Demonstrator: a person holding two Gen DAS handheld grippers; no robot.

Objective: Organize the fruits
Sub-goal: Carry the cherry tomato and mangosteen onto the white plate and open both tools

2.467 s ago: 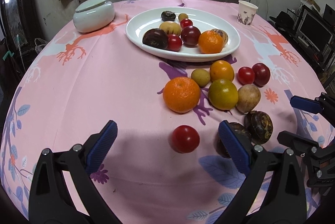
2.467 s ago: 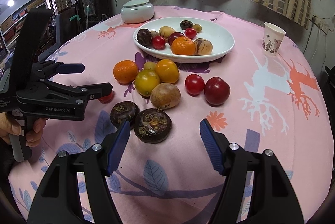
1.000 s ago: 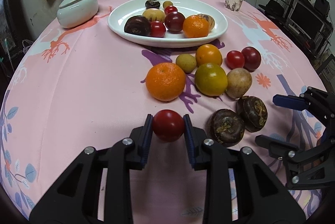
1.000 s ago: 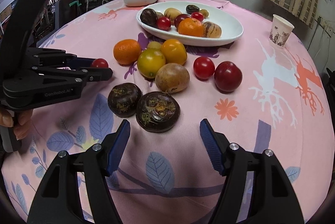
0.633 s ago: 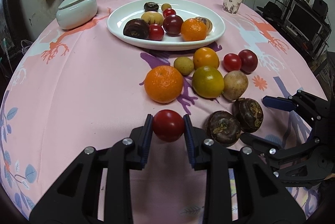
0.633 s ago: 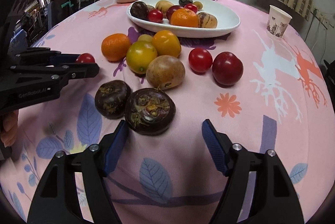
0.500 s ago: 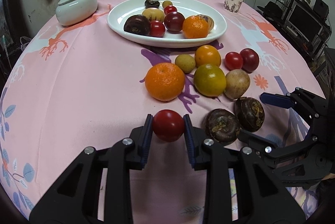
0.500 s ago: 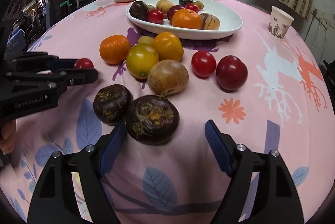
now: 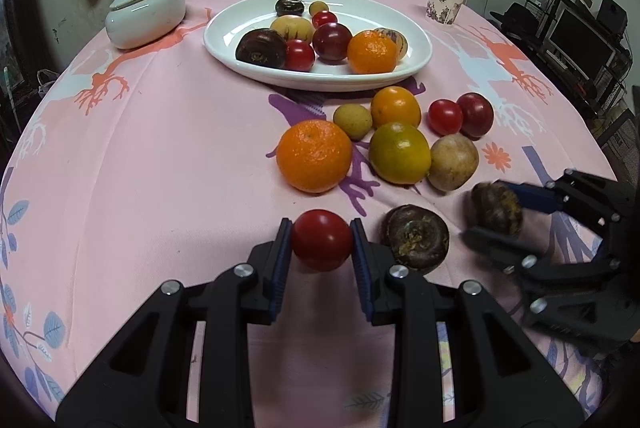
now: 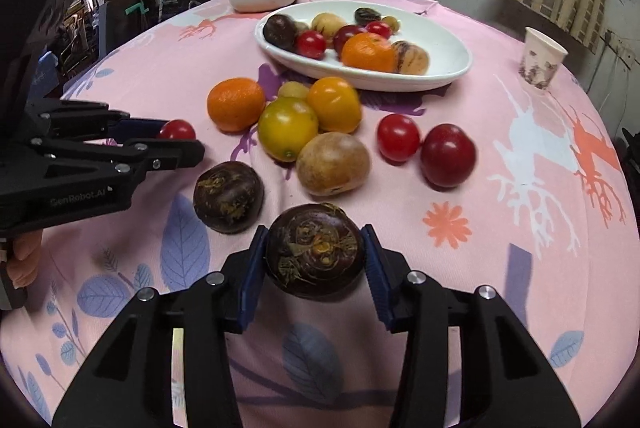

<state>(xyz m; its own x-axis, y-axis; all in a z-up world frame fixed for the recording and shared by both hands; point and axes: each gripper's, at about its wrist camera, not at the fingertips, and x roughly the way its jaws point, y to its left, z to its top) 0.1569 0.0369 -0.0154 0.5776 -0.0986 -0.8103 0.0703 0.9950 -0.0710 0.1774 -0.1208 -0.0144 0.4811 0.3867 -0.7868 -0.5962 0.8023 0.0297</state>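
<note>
Left wrist: one plate [image 9: 420, 62], two oranges [image 9: 314, 156]

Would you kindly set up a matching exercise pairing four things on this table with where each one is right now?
Things:
1. small red tomato
2. dark purple fruit
3. paper cup
4. white plate

Places:
A. standing alone near the far right edge of the table
B. gripped by the left gripper
C. holding several fruits, beyond the loose pile
D. between the jaws of the right gripper, which have just been closing

Pairs: 1-B, 2-D, 3-A, 4-C
</note>
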